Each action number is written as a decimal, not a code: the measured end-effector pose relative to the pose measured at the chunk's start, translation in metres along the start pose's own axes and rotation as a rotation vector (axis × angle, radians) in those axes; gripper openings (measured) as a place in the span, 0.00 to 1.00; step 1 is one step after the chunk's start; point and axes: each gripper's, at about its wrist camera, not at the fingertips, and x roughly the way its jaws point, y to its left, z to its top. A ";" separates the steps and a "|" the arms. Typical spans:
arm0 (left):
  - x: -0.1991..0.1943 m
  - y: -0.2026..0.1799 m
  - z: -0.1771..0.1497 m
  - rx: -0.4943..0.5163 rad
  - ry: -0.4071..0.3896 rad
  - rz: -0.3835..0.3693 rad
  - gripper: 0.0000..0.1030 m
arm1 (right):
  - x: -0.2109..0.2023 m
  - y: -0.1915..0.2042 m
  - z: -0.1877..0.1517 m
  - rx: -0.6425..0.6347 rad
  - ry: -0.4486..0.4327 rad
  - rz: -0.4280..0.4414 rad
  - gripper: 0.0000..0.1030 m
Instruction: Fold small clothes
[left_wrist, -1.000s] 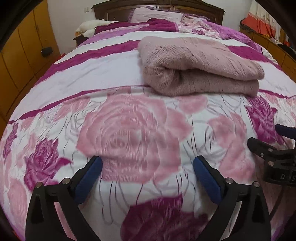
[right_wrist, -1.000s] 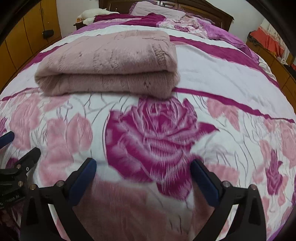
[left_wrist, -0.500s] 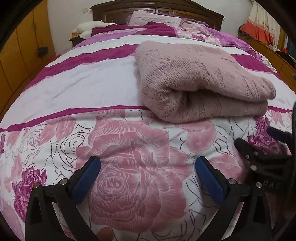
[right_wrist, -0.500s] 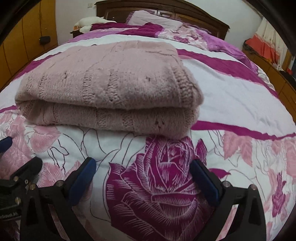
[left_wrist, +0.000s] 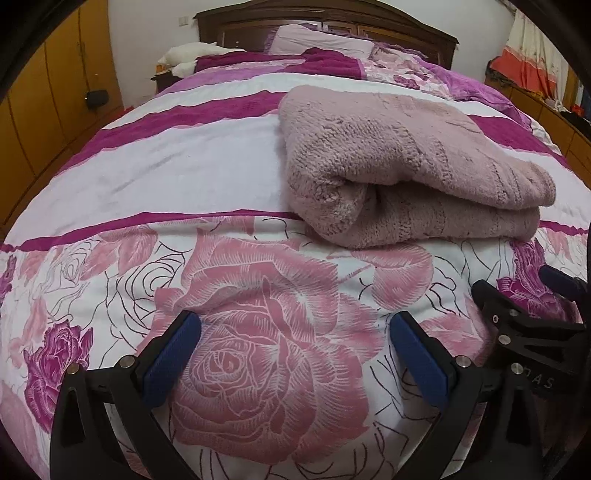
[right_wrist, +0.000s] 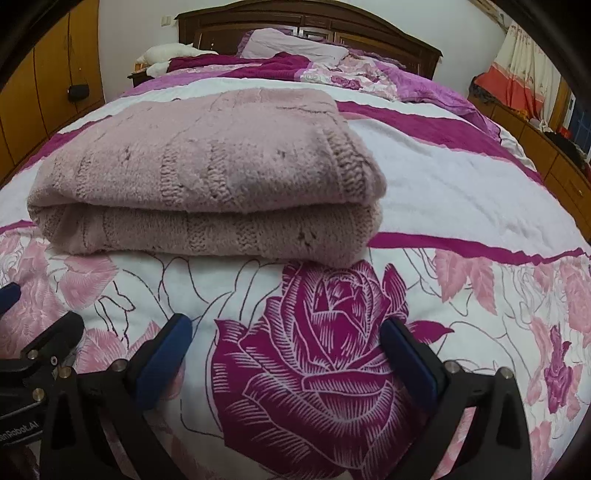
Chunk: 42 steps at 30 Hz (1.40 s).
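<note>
A dusty-pink knitted sweater (left_wrist: 402, 158) lies folded in a thick rectangle on the flowered bedspread (left_wrist: 177, 177); the right wrist view shows the same sweater (right_wrist: 207, 173) straight ahead. My left gripper (left_wrist: 295, 328) stands open over a pink rose print, short of the sweater's left corner, nothing between its blue pads (left_wrist: 173, 354). My right gripper (right_wrist: 286, 330) is open too, above a magenta rose, just in front of the sweater's near folded edge. Each gripper shows at the other view's side edge.
Pillows (right_wrist: 295, 44) and a rumpled purple quilt (right_wrist: 417, 85) lie at the dark wooden headboard (right_wrist: 306, 18). Orange-brown cupboards (left_wrist: 48, 92) run along the left, a low cabinet with an orange-red cloth (right_wrist: 517, 77) on the right.
Both grippers have come forward toward the folded sweater, which now looks larger and nearer in both views. Both stayed open; the sweater has not moved.
</note>
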 end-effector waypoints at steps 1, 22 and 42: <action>0.000 0.000 0.000 -0.004 0.000 0.004 0.84 | 0.002 0.000 0.002 0.001 0.000 0.001 1.00; 0.001 -0.004 0.002 -0.005 0.003 0.031 0.84 | 0.005 0.004 0.007 -0.005 0.004 -0.036 1.00; 0.001 -0.004 0.002 -0.004 0.003 0.029 0.84 | 0.005 0.004 0.006 -0.005 0.004 -0.039 1.00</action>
